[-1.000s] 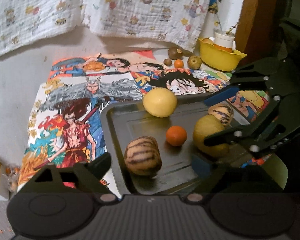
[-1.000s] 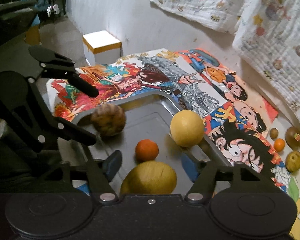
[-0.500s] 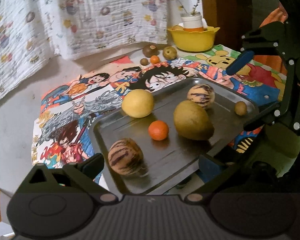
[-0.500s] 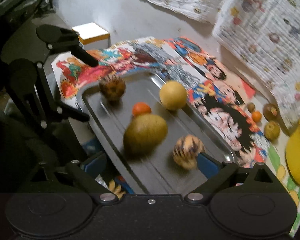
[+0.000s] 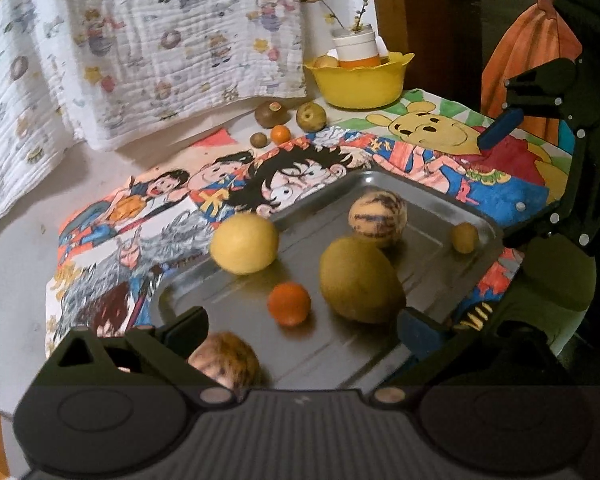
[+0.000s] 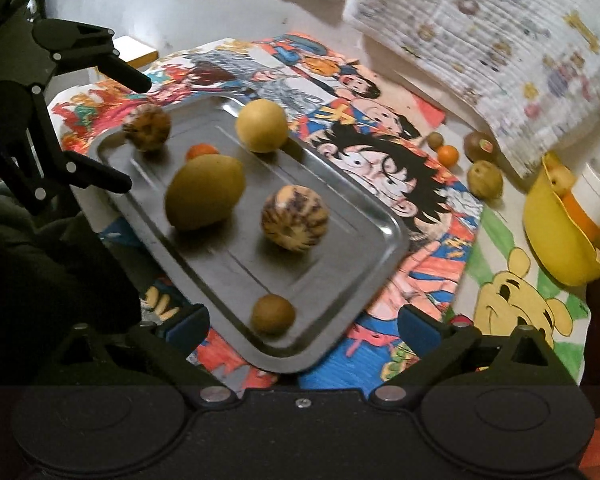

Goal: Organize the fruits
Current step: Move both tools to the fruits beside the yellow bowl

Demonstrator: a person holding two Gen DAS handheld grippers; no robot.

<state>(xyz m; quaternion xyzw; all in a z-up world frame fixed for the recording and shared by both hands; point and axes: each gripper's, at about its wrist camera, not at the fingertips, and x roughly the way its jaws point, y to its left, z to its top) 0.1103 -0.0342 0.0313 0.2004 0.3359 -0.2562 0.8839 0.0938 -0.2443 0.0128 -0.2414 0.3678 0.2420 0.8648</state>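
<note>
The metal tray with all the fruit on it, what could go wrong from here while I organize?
1. The metal tray is smooth and its rim is low, so a nudge could send the round fruit rolling; the small brown fruit already sits near a corner.
2. The large green-yellow fruit sits right beside the small orange, so fingers reaching for either may bump the other.
3. Both grippers, left and right, are open near the same tray and might collide.

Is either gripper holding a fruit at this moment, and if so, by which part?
Nothing is held. The left gripper and right gripper are both open with nothing between their fingers; the fruits lie on the metal tray.
</note>
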